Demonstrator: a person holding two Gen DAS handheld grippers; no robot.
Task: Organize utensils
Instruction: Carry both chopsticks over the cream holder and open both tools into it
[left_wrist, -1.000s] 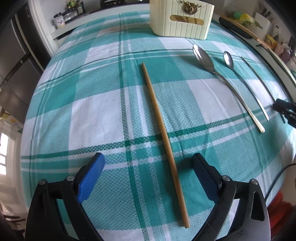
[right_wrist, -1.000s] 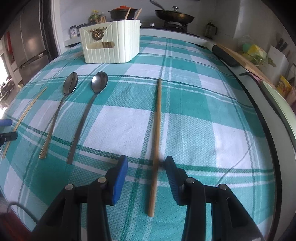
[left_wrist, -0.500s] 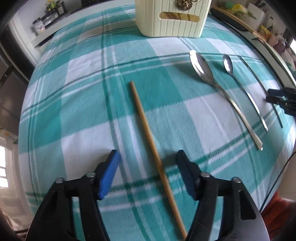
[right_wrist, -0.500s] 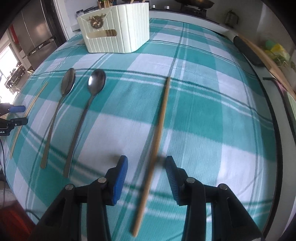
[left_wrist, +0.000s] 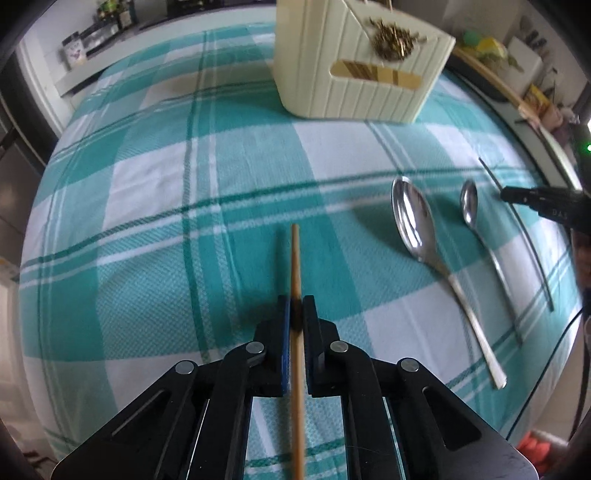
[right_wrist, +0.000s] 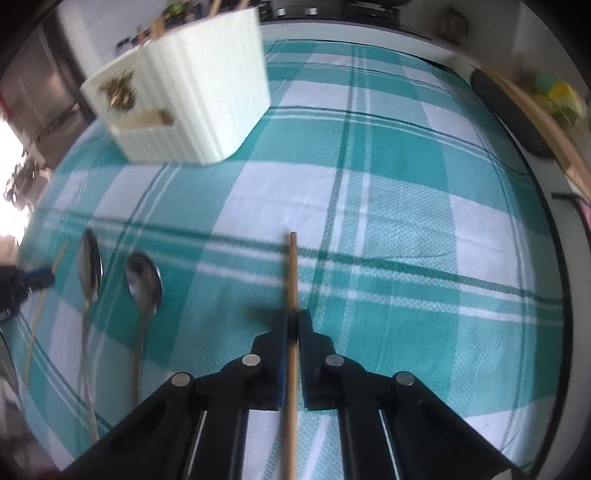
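My left gripper (left_wrist: 295, 312) is shut on a wooden chopstick (left_wrist: 295, 258). The stick points ahead, and its tip casts a shadow on the checked cloth just to its left. My right gripper (right_wrist: 293, 323) is shut on a second chopstick (right_wrist: 292, 273), held the same way. A cream ribbed utensil holder (left_wrist: 354, 77) stands ahead at the far end of the table, and it shows blurred in the right wrist view (right_wrist: 199, 107). Two metal spoons (left_wrist: 413, 221) (left_wrist: 469, 203) lie on the cloth between the grippers. The right gripper (left_wrist: 535, 199) shows at the left wrist view's right edge.
A teal and white checked cloth (left_wrist: 155, 177) covers the table. Along the table's right edge lie a wooden board (right_wrist: 539, 122) and a dark oblong object (right_wrist: 513, 114). Jars and small items stand on a counter (left_wrist: 92, 48) behind the table.
Both grippers have gone from open around their chopsticks to shut on them. Both have moved forward toward the holder, which now looks larger and closer.
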